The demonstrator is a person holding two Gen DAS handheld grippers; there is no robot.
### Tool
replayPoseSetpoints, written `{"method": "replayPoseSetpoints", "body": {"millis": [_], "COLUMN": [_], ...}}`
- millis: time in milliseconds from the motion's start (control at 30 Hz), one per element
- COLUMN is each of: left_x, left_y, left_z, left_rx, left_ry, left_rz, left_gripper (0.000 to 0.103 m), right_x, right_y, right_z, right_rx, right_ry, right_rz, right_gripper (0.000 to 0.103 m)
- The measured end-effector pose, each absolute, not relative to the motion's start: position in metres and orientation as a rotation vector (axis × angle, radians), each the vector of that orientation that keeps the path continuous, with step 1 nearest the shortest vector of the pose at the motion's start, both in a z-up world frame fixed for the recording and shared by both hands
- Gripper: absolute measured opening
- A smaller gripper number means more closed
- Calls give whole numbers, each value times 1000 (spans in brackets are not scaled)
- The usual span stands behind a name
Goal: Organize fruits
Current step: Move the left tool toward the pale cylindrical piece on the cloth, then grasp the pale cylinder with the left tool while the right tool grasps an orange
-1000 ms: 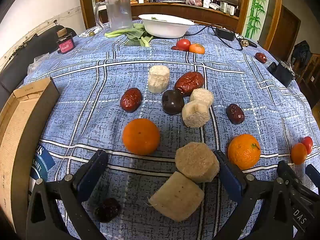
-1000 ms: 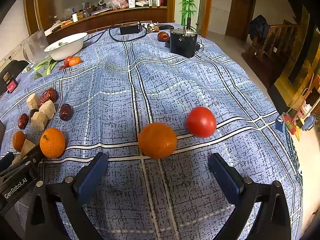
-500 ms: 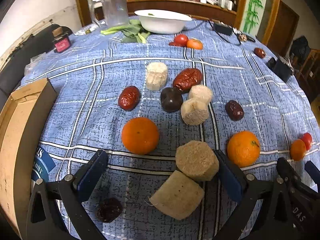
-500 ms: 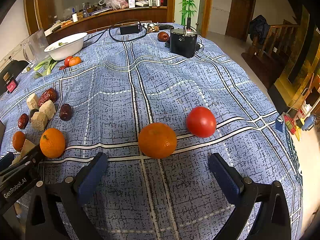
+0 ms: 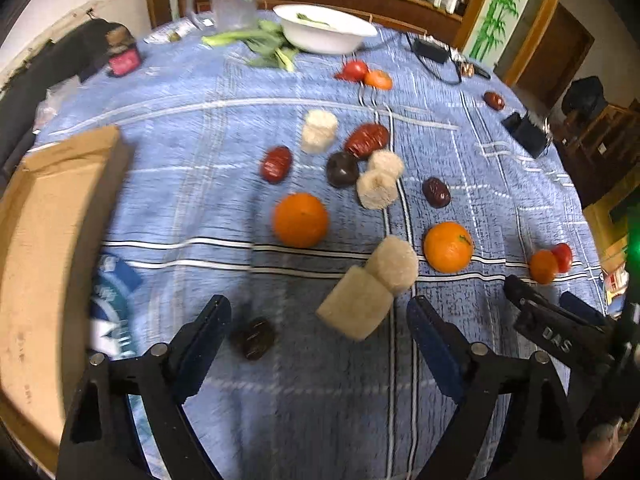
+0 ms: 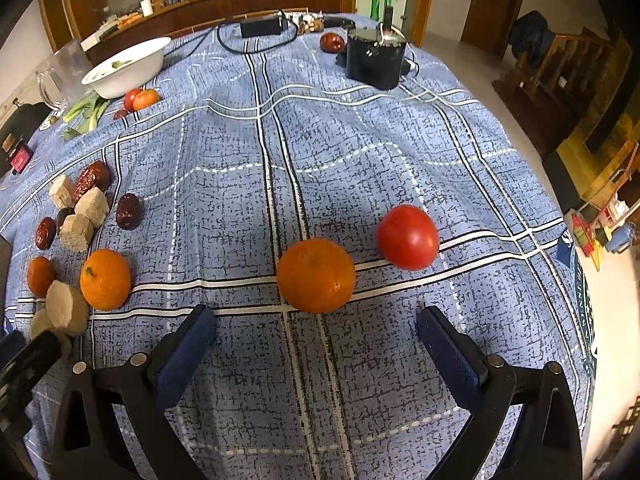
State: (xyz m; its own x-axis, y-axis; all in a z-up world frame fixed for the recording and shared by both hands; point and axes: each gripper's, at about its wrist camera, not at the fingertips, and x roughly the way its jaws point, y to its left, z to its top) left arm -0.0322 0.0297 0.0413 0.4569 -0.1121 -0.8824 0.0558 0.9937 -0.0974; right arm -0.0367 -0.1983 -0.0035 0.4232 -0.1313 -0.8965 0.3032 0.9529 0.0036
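My right gripper point(image 6: 316, 344) hangs spread wide and empty, the round orange tangerine point(image 6: 316, 275) lying on the table point(image 6: 360, 152) just ahead between its pads. I'd centre, lower, and squeeze gently. My left gripper point(image 5: 318, 330) is likewise wide, empty.

Right tool point(image 6: 316, 342): jaws wide apart, nothing between them. Just ahead on the blue-checked desk point(image 6: 360, 152): orange point(image 6: 316, 275); red tomato point(image 6: 408, 237) near its right. Far left: second orange point(image 6: 105, 279), red dates point(image 6: 128, 211), pale cut chunks point(image 6: 92, 207). Rear: white bowl point(image 6: 128, 67), black canister point(image 6: 375, 59).
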Motion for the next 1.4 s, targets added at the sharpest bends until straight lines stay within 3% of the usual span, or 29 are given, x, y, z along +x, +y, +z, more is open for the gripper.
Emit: {"method": "replayPoseSetpoints", "body": {"millis": [500,633,1400], "left_x": [-62,-65,-66], "left_y": [38,41,53], "left_z": [93,94,94], "left_rx": [102,90,92], "left_ry": [949,961,965], "left_rz": [-83,-121,-122], "left_gripper": [86,80,80], "right_x": [-71,-76,-80], "right_y": [-172,-165,-133], "right_z": [30,31,34], "right_rx": [193,190,157], "right_ry": [1004,1011,1026], "right_rz": [-256,-254,-216], "right_gripper": [102,102,102]}}
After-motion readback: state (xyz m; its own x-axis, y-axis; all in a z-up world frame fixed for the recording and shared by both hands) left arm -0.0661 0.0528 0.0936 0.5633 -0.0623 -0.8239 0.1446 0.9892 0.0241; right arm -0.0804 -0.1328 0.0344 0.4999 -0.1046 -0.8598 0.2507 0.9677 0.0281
